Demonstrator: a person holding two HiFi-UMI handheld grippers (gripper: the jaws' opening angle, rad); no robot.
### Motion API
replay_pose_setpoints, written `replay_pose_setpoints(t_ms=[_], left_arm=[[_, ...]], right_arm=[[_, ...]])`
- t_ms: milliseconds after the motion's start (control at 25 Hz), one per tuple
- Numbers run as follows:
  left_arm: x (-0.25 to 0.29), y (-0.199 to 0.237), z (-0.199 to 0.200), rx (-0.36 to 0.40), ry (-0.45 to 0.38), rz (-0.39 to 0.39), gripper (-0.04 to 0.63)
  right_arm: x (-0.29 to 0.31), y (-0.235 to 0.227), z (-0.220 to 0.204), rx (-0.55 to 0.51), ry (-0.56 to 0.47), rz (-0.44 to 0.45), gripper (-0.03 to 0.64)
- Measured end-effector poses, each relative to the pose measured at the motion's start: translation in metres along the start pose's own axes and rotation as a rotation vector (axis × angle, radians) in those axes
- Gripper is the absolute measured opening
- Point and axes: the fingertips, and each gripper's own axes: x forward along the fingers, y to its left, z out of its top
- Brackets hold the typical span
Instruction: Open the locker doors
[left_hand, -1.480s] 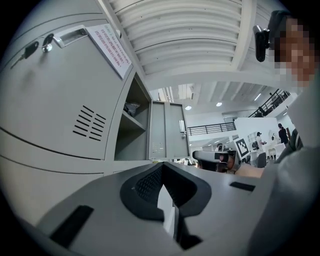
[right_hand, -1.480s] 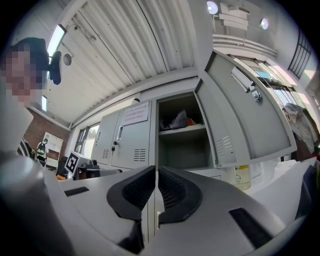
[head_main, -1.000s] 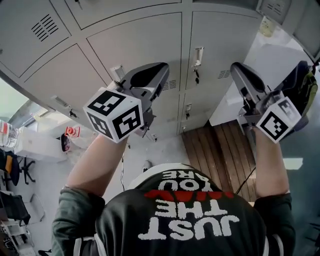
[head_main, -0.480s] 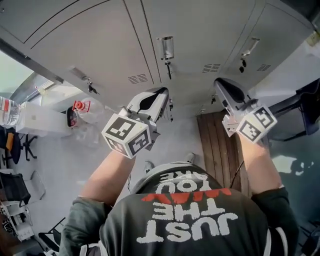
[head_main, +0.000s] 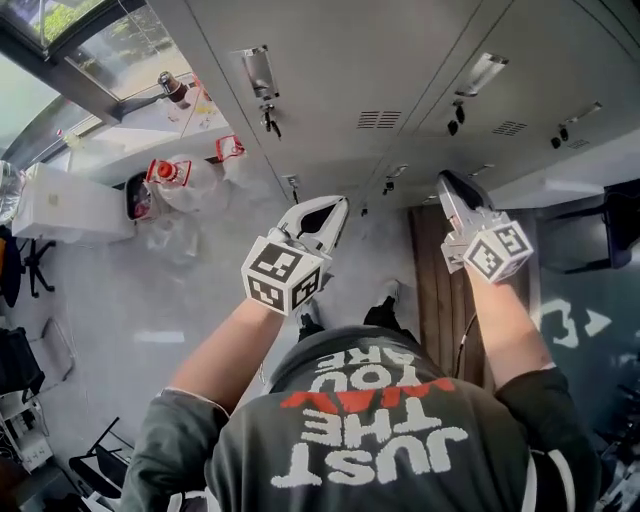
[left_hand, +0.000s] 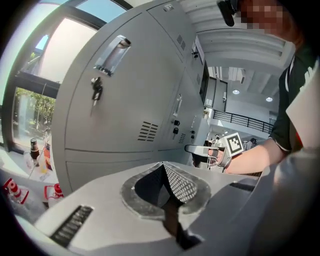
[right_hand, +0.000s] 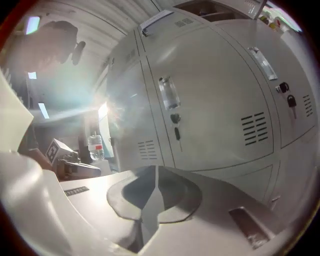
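1. The left gripper (left_hand: 163, 165) was clenched, jaws pressed tip to tip with nothing caught between them.
2. The right gripper (right_hand: 156, 170) matched it: jaws together and empty.
3. In the head view both were held out in front of the person, side by side but well apart, marker cubes nearest the camera and jaw tips aimed at the grey locker doors (head_main: 330, 60).
4. Every door in sight was shut, flush with its frame. Neither gripper touched one, and a clear gap showed ahead of each pair of jaws.
5. Ahead of the left gripper, up and to its left, one door carried a recessed handle (left_hand: 114, 54).
6. A small bunch of keys (left_hand: 96, 90) hung just below that handle.
7. Lower on that door, nearer the left gripper's jaw tips, sat a block of vent slots (left_hand: 148, 131).
8. Straight ahead of the right gripper, above its jaw tips, another door showed a slim pull handle (right_hand: 169, 93).
9. A key (right_hand: 176, 127) dangled from the lock underneath that handle.
10. That door's louvres (right_hand: 255, 128) lay off to the right gripper's right.
11. Under the right gripper, a strip of wooden boards (head_main: 428, 270) ran along the floor toward the lockers.
12. Under the left gripper and out to its left, the floor (head_main: 150, 300) was plain pale grey.
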Motion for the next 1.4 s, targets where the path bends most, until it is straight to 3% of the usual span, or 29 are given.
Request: replay_pose_setpoints(t_ms=[320,680,1000,1240,1400], left_arm=[[-0.006,0.024,-0.079,-0.050,0.102,0.106,0.005],[0.045,0.007,-0.151,-0.154,0.143,0.222,0.005],[0.073,0.018,-0.205,-0.138,0.222,0.207,0.005],[0.081,0.027,-0.214,-0.107,0.244,0.193,0.005],[0.079,0.024,-0.213,-0.113,0.229,0.182,0.005]], right_arm=[[0.031,-0.003,-0.071,0.000,0.107,0.066,0.043],[0.032,-0.047,-0.158,-0.014,0.228,0.132,0.043],[0.047,-0.059,-0.216,-0.004,0.264,0.098,0.044],[0.078,-0.071,-0.231,0.000,0.254,0.051,0.046],[0.097,-0.079,-0.231,-0.029,0.266,0.011,0.113]])
